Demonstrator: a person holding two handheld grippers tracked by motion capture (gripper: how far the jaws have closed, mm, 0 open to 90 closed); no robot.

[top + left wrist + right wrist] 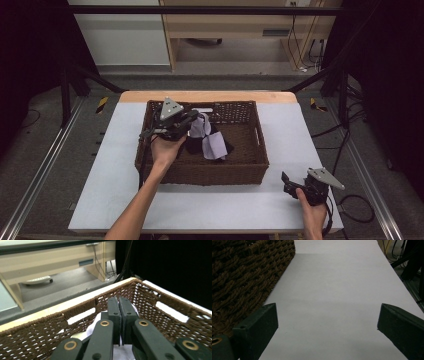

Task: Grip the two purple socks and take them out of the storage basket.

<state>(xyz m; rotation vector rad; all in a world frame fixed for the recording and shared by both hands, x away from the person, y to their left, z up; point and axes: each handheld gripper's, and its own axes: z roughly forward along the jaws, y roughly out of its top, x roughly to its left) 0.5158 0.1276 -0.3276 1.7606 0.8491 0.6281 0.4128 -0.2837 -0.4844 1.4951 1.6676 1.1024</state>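
A grey floor (240,75) is seen beyond the white worktop (200,205), a pale wooden cabinet (240,22) behind, black curtains (390,60) alongside.

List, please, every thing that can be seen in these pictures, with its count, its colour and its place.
basket: one, dark brown woven, on the middle of the table.
cloth: one pale lilac piece, in the basket, its upper end at the left gripper; whether more than one piece, I cannot tell.
dark item: one, black, under the cloth in the basket; too dark to name.
table: one, white top with a wooden far edge.
cabinet: one, light wood, on the floor behind the table.
left gripper: one, black, over the left part of the basket, jaws shut on the cloth.
right gripper: one, black, on the table at the near right, jaws open, holding nothing.
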